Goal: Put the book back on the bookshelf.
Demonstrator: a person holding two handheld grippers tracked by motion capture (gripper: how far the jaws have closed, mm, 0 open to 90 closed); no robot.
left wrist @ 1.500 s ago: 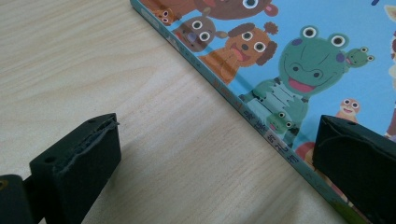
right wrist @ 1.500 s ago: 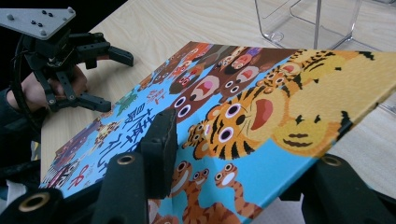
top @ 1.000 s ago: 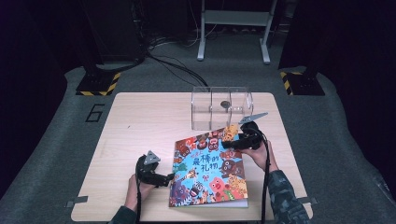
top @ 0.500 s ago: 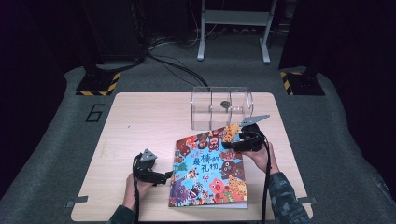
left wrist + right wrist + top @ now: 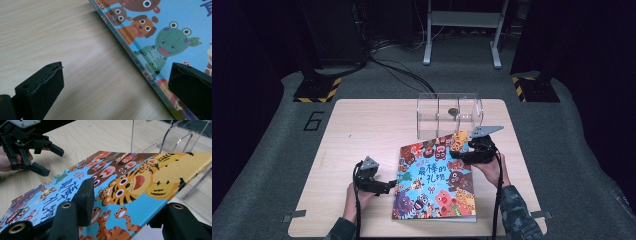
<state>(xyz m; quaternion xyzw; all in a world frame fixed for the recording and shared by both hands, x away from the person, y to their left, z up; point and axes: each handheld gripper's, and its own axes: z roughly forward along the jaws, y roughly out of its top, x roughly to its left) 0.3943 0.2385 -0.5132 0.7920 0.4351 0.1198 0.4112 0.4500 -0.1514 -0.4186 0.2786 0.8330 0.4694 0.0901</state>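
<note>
Book: the colourful picture book with cartoon animals on a blue cover [image 5: 436, 181] lies on the pale wooden table [image 5: 362, 130], its far right corner lifted off the wood, just in front of the clear acrylic rack with dividers [image 5: 449, 114].
Right gripper: my right gripper [image 5: 460, 154] is clamped on that raised corner; in the right gripper view one jaw lies on the cover [image 5: 105, 202] and the other sits under the edge.
Left gripper: my left gripper [image 5: 391, 185] hovers just beside the book's spine edge, jaws wide apart, one over bare wood, the other over the cover [image 5: 160, 32]; not gripping.
Step, I judge: tipping the book up to stand it in the rack.
Risk one: a one-corner hold is thin, so the heavy book could twist or slip out as I lift.
Risk two: the cover alone might open and flop.
Risk three: swinging too close could knock the light rack backward.
</note>
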